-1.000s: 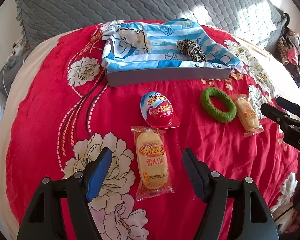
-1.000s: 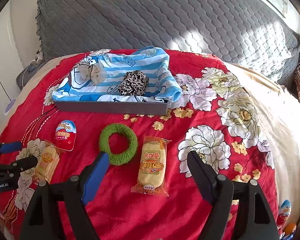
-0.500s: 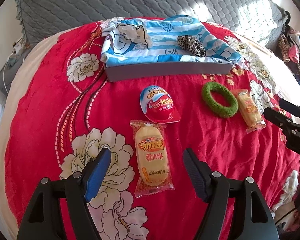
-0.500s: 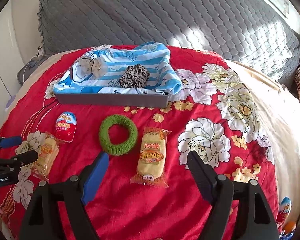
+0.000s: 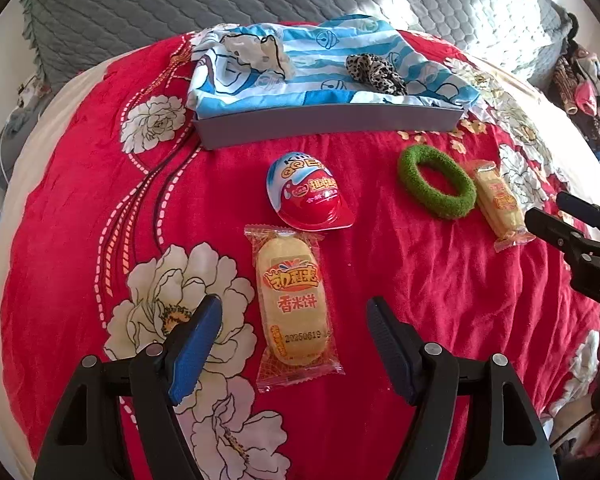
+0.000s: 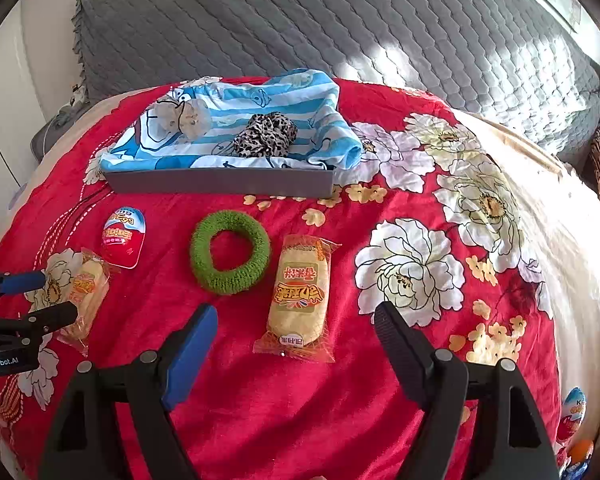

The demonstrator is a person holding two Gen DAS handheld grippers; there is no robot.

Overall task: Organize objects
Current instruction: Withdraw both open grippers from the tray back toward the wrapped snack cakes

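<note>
left tool (image 5: 292,324) jaws apart, empty, above a rice cracker packet (image 5: 294,306) | right tool (image 6: 294,326) likewise over second packet (image 6: 298,298) | step: pre-grasp — next, lower and close, carry to grey tray (image 6: 220,182) | only right view shows extra egg (image 6: 574,416) at bed edge

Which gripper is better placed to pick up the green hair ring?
Right. The right gripper is open, and the green hair ring lies just ahead of its blue finger. From the left gripper, a rice cracker packet lies ahead and the ring is far off to the side.
</note>
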